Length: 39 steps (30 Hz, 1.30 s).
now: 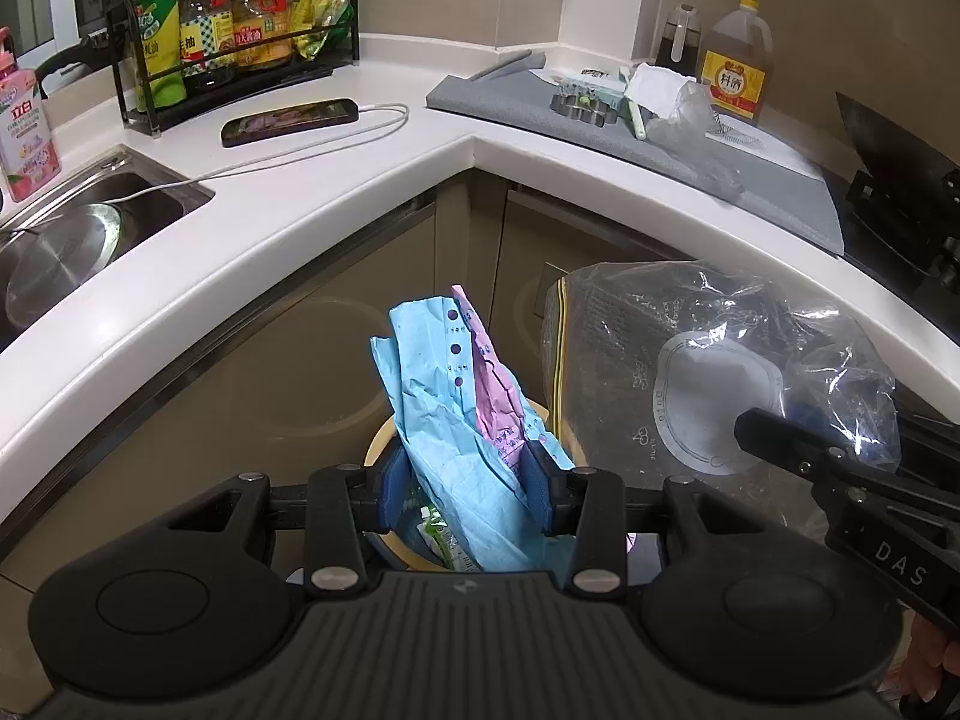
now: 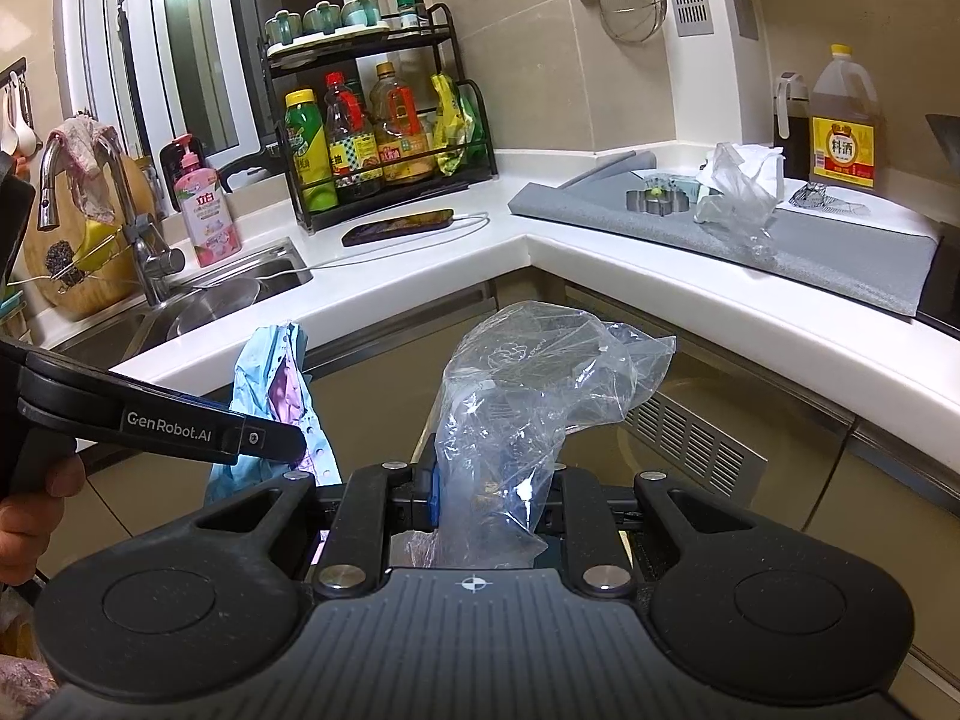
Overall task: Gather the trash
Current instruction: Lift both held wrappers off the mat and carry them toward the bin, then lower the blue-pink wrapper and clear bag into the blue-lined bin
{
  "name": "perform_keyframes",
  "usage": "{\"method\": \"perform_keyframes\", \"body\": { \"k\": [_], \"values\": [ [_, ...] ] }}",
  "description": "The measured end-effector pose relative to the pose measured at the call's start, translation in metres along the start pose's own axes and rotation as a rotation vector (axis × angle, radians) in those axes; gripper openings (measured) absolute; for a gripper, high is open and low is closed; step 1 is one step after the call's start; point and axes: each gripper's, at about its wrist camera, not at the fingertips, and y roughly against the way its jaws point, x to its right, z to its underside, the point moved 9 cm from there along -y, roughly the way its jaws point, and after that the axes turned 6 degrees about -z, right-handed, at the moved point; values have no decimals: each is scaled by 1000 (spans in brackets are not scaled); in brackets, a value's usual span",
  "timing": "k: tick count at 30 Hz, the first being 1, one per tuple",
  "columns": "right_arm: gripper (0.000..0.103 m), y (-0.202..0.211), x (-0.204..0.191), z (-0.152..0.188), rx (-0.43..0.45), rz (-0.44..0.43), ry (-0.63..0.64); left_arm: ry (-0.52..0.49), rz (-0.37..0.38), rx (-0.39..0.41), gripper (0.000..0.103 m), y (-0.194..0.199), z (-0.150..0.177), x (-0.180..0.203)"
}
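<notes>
We hold two sets of tongs in front of a white corner table in a kitchen. The left tongs (image 1: 463, 495) are clamped on a crumpled blue and pink paper (image 1: 447, 414), which stands up above a round bin (image 1: 384, 441) on the floor. The bin seems to hold other scraps, though little of it shows. The right tongs (image 2: 492, 504) are clamped on a clear plastic bag (image 2: 528, 396), held just beside the paper. On the table (image 1: 336, 180), well apart from both, more crumpled plastic (image 1: 684, 114) lies on a grey mat (image 1: 522, 102), and a phone (image 1: 288, 121) lies near a sink (image 1: 90, 222).
</notes>
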Motion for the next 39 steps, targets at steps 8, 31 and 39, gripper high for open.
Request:
{"method": "perform_keyframes", "body": {
  "k": [8, 31, 39],
  "values": [
    [21, -3, 2, 0, -13, 2, -5, 1, 2, -12, 45, -5, 1, 0],
    [21, -46, 18, -1, -92, 19, -32, 5, -1, -101, 45, -52, -6, -8],
    [21, -67, 30, -3, -123, 29, -47, 20, 2, -119, 45, -73, -17, -10]
  ]
}}
